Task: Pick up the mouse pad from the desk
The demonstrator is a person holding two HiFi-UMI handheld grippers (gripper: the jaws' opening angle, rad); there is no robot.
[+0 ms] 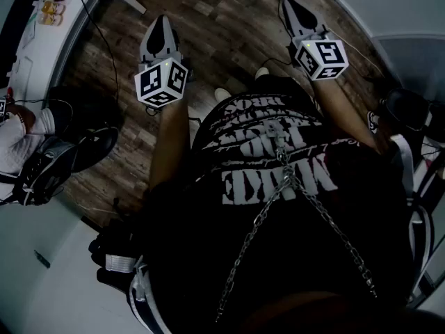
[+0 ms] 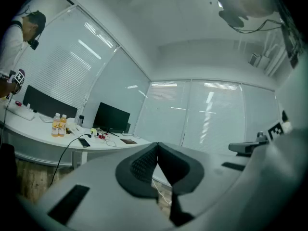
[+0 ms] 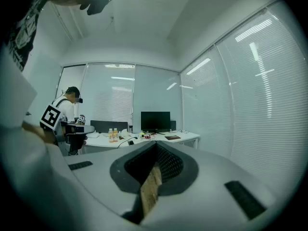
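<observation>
White block lettering in several rows across the black shirt, upside down in the head view and too warped to read with certainty. Black-and-white square code patterns only on the cube of the left gripper and the cube of the right gripper. Labels on the bottles standing on the desk too small to read.

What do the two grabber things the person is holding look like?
The left gripper and right gripper are pale grey and narrow to a point, with black ribbed pads inside. Each has a white cube printed with black square markers. The person wears a black T-shirt with white lettering and a silver chain.
</observation>
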